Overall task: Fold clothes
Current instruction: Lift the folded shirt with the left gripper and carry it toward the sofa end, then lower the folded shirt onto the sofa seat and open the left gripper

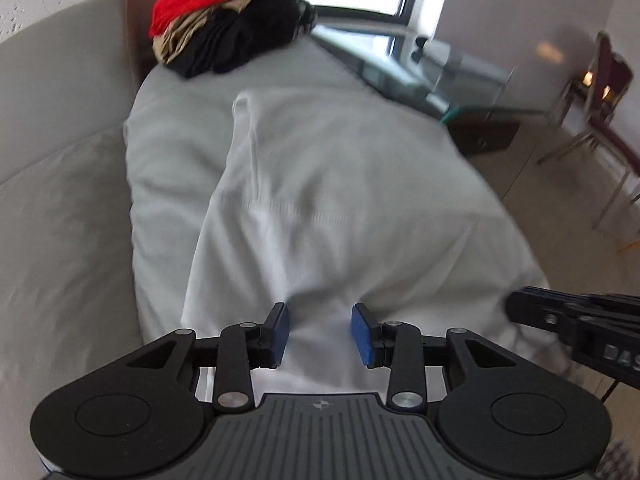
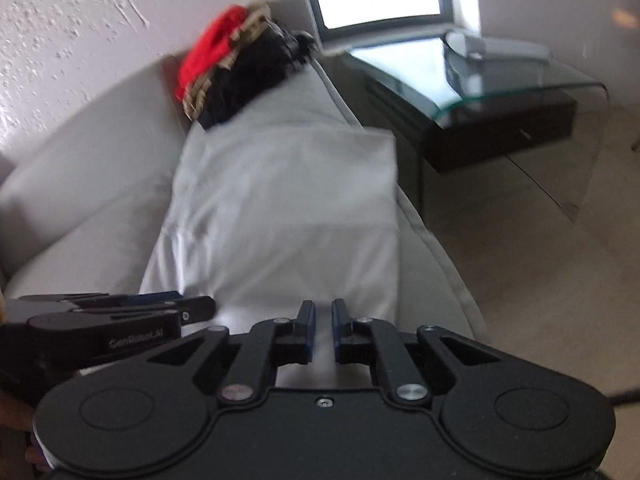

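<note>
A white garment (image 1: pixel 328 200) lies spread along the grey sofa seat (image 1: pixel 168 128), part folded, with a stitched hem across its middle. It also shows in the right wrist view (image 2: pixel 288 208). My left gripper (image 1: pixel 320 334) is open, its blue pads apart just above the garment's near edge, holding nothing. My right gripper (image 2: pixel 320 330) hovers over the near edge too, its pads only a narrow gap apart with no cloth visibly pinched. Each gripper shows in the other's view: the right gripper (image 1: pixel 576 328) at the right, the left gripper (image 2: pixel 120 312) at the left.
A pile of red, tan and black clothes (image 1: pixel 228 20) sits at the far end of the sofa. The sofa back cushion (image 1: pixel 52 208) runs along the left. A glass side table (image 2: pixel 500 92) over a dark cabinet stands to the right. A chair (image 1: pixel 600 120) stands on the beige floor.
</note>
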Demonstrator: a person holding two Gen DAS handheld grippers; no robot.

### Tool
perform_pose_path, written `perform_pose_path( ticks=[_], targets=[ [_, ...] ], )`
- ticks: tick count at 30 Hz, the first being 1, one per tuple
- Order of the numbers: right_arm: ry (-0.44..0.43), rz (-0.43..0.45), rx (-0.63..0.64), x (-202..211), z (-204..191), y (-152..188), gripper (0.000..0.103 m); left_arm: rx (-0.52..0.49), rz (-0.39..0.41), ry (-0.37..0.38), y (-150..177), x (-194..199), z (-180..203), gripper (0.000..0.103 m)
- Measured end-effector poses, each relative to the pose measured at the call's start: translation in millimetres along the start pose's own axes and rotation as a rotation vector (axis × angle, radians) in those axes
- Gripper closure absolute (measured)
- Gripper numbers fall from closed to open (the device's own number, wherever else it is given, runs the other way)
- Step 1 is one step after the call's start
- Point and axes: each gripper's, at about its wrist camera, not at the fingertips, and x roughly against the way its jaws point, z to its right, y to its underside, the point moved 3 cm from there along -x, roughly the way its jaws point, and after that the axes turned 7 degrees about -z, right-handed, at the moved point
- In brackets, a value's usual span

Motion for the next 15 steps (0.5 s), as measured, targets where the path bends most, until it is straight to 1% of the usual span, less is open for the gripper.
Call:
perform_pose_path(
  ticks=[3, 5, 6, 7, 8, 9, 10, 11, 12, 13, 14, 15],
  targets=[
    [0.007, -0.036, -0.011, 16, 2, 23, 0.094, -0.018, -0.041, -0.023, 21, 14, 1, 0.065],
    [-0.007, -0.071, -0.051, 27, 2, 29, 0.093, -0.010, -0.079, -0.040, 32, 27, 0, 0.061],
    [-0.023, -0.073, -0.080, 34, 2, 31, 0.091, -0.001, -0.090, -0.045, 36, 34, 0, 0.061],
    [-0.039, -0.069, -0.105, 42, 1, 31, 0.084, 0.006, -0.083, -0.040, 38, 43, 0, 0.059],
    [-0.055, -0.057, -0.118, 51, -2, 31, 0.070, 0.011, -0.067, -0.031, 40, 55, 1, 0.055],
    [-0.075, -0.041, -0.121, 61, -7, 31, 0.062, 0.012, -0.044, -0.021, 41, 67, 2, 0.047],
    [-0.093, -0.024, -0.116, 72, -12, 31, 0.049, 0.010, -0.016, -0.010, 42, 81, 4, 0.041],
    [-0.106, -0.007, -0.103, 83, -18, 30, 0.045, 0.008, 0.010, -0.010, 42, 95, 6, 0.032],
    [-0.108, 0.008, -0.085, 93, -25, 28, 0.044, 0.005, 0.036, -0.020, 42, 108, 7, 0.026],
    [-0.102, 0.023, -0.067, 104, -31, 28, 0.042, 0.002, 0.062, -0.030, 42, 121, 9, 0.024],
    [-0.096, 0.035, -0.053, 115, -36, 28, 0.036, 0.001, 0.082, -0.042, 40, 132, 10, 0.021],
    [-0.088, 0.042, -0.043, 125, -40, 27, 0.034, 0.000, 0.097, -0.057, 39, 142, 10, 0.017]
  ],
)
